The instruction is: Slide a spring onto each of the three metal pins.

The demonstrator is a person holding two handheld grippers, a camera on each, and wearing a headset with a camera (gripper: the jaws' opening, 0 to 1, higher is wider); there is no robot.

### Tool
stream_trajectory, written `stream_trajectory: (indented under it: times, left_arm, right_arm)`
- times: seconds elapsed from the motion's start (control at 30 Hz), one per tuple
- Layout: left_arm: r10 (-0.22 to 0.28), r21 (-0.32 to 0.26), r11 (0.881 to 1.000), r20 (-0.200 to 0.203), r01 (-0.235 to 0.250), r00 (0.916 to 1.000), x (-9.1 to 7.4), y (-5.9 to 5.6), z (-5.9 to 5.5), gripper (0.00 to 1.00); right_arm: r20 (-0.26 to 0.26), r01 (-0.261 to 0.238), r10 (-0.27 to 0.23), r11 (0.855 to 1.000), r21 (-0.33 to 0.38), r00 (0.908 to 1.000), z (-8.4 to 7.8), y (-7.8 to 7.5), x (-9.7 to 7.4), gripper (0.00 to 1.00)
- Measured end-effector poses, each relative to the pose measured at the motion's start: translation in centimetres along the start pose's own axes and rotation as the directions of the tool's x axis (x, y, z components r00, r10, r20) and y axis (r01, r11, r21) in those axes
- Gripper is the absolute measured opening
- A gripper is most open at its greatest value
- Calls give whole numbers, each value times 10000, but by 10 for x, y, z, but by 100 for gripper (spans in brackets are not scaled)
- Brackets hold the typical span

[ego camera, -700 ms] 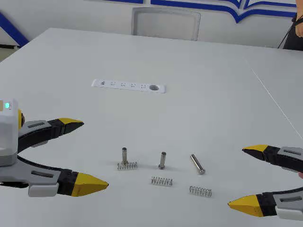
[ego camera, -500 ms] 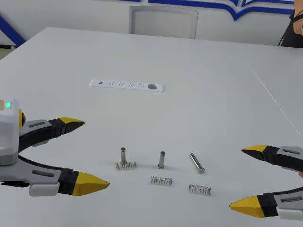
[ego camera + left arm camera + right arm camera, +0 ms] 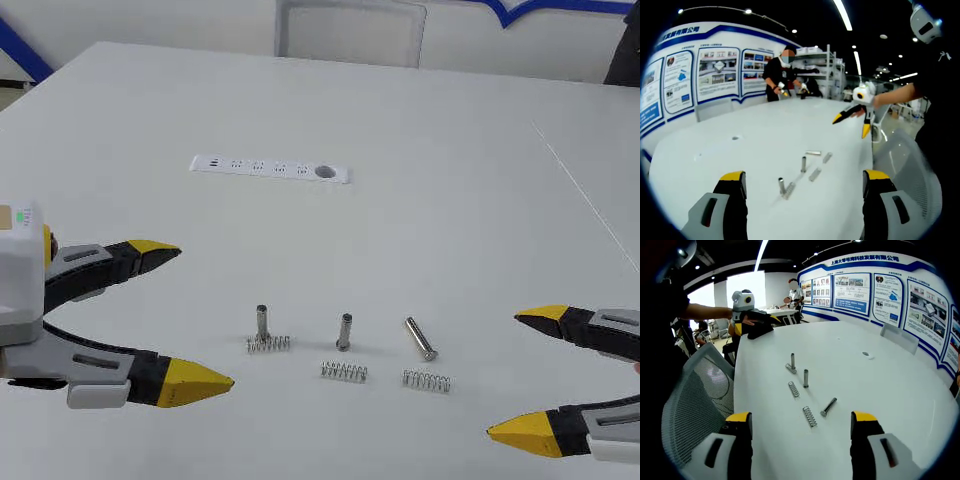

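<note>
Left tongs (image 3: 200,315) — released, jaws wide, empty; left of the mid pin (image 3: 345,332).
Right tongs (image 3: 504,375) — released, empty; right of the mid pin.
Mid pin: upright, with the mid spring (image 3: 344,371) just in front of it.
Left pin (image 3: 262,322): upright, with the left spring (image 3: 268,344) lying against its foot.
Right pin (image 3: 420,339): lying flat on the desk (image 3: 400,200), with the right spring (image 3: 426,380) just in front.
No spring is threaded yet.
Likely risks: too hard a pinch could shoot a spring away, a jaw brushing an upright pin could topple it, and the flat pin may roll when nudged.
</note>
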State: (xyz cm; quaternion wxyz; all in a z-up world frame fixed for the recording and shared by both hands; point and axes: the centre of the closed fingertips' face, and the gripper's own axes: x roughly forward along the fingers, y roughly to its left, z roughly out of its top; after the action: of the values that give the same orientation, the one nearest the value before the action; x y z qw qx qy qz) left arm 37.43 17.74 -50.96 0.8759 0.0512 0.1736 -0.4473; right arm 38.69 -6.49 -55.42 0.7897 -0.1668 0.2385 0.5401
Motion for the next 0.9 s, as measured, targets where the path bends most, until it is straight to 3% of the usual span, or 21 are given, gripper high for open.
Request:
stream_trajectory:
  times: [0.5, 0.67, 0.9]
  left_arm:
    - [22, -151, 9999, 207, -19, 9998, 2, 4, 0, 98]
    - [-47, -72, 10000, 11, 47, 10000, 4, 5, -3, 98]
    - [3, -326, 9995, 305, 7, 9995, 7, 6, -2, 98]
  right_arm:
    - [15, -38, 38, 9996, 273, 10000, -4, -2, 7, 81]
    - [160, 171, -175, 9996, 207, 9997, 1, -6, 7, 81]
    - [222, 201, -208, 9993, 312, 9995, 6, -12, 7, 81]
